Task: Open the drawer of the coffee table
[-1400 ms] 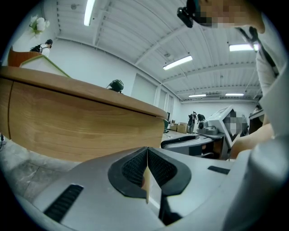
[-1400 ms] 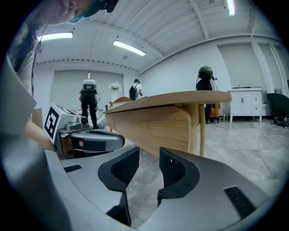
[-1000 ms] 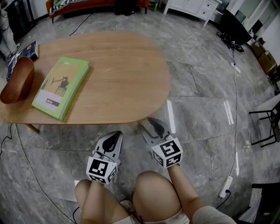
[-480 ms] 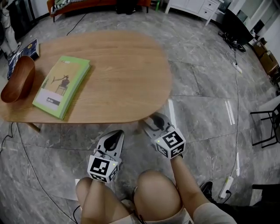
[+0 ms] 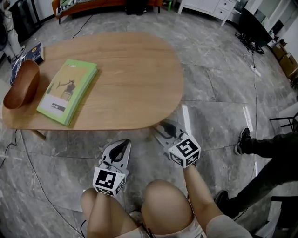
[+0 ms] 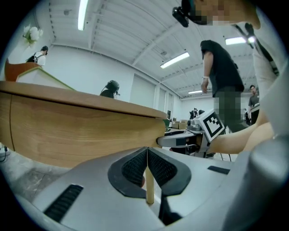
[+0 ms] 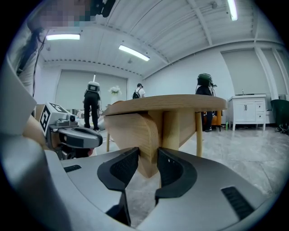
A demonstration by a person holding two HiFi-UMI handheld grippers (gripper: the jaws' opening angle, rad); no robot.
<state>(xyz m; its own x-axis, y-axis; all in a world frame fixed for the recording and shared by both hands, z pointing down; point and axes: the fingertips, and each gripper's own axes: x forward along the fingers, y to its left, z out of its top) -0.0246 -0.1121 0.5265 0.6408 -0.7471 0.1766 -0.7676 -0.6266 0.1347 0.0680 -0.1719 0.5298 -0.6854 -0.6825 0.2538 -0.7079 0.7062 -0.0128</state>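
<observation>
Vs a sec ago we see the right gripper (image 5: 164,127) nearer the coffee table (image 5: 130,69), tips now at its near edge, and a standing person's dark trouser leg (image 5: 267,148) new at the right of the head view. Its jaws have just been closing; in the right gripper view they sit clamped on the rounded wooden drawer front (image 7: 145,131) under the top. From above we can't see the drawer. The left gripper (image 5: 122,144) is where it was. Table is pale oval wood w/ a green book (image 5: 67,90) and a brown bowl (image 5: 21,83) at left. We see a grey stone floor (image 5: 214,116) and a white cabinet (image 5: 205,7) upper right. Both forearms reach fwd past bare knees (image 5: 165,204). The left gripper's jaws are pressed together, empty, short of the table edge
</observation>
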